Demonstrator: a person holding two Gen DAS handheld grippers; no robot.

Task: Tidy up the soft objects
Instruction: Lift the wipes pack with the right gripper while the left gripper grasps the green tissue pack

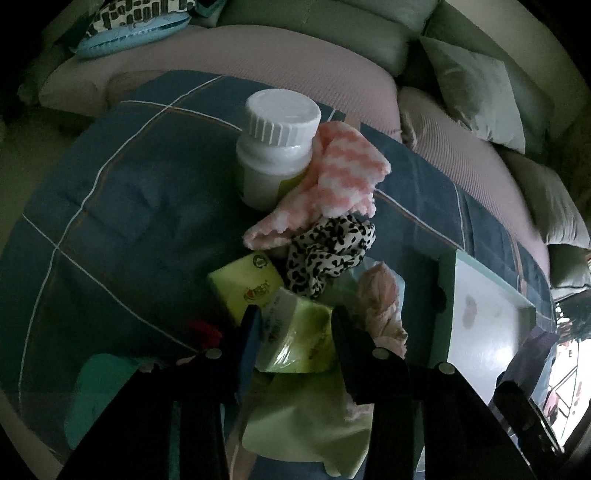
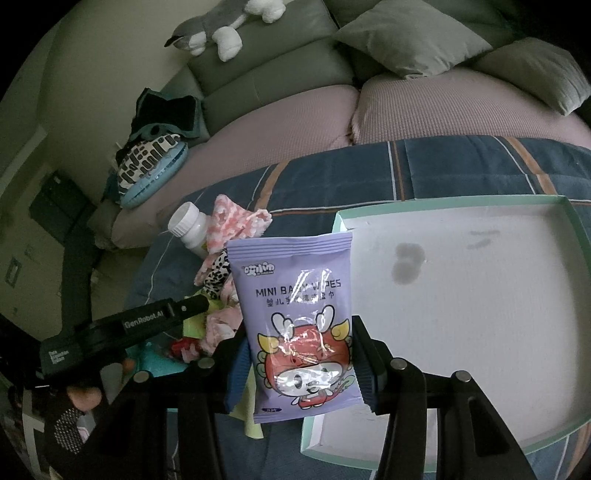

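On a blue plaid cloth (image 1: 122, 192) spread over the sofa seat lies a heap of small items. Left gripper (image 1: 295, 332): points steeply down into the heap, jaws closed on a green tissue pack (image 1: 295, 336), one pad against each side of it. A second green pack (image 1: 247, 280) lies just beyond, touching the first. Under the gripped pack lies a pale green cloth (image 1: 306, 417).

Heap contents, left wrist view:
- white bottle (image 1: 277, 147), upright, ribbed cap on
- pink-and-white checked cloth (image 1: 332, 177), leaning against the bottle
- leopard-print scrunchie (image 1: 328, 251), just below that cloth
- pale pink fabric (image 1: 380, 306), right of the gripped pack
- a red item (image 1: 203, 328) and a teal item (image 1: 99, 391) at lower left, too dark to identify

Right gripper (image 2: 301, 369): jaws closed on a purple wipes packet (image 2: 299, 325), held upright by its lower half. The packet hangs over the near left corner of a white tray (image 2: 480, 317) with a mint rim; whether it touches the tray cannot be told. Tray floor bears grey stains. The tray rests on the plaid cloth, right of the heap.

The left gripper's black body shows at lower left in the right wrist view, a fingertip (image 2: 86, 397) of the person below it.

On the sofa behind: grey cushions (image 2: 406, 37), a plush toy (image 2: 221, 26) on the backrest, a patterned cushion (image 2: 147, 166) at left
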